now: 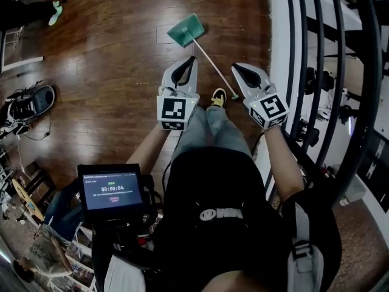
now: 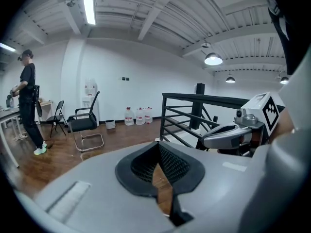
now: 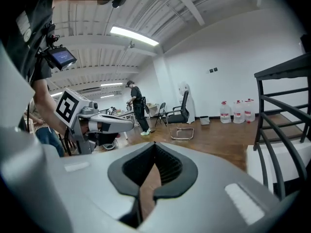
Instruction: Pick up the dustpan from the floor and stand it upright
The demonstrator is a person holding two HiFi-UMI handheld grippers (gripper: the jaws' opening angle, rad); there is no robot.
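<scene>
Dustpan (image 1: 187, 30) – green, on the wood floor (image 1: 109, 59) ahead of both my grippers, apart from them; its thin handle (image 1: 209, 59) slants back between them toward my shoe (image 1: 219, 96).

- Left gripper (image 1: 193, 58): fingers pressed together, nothing between them.
- Right gripper (image 1: 234, 66): fingers pressed together, likewise empty.
- Hard to tell: whether the pan lies flat or tipped; my legs cover the floor nearer in.
- Edges: black railing (image 1: 316, 53) and white ledge (image 1: 278, 35) run just beside the right gripper.
- Open room – bare floor left of the dustpan; a pair of sneakers (image 1: 30, 102) lies well off at the left edge.
</scene>
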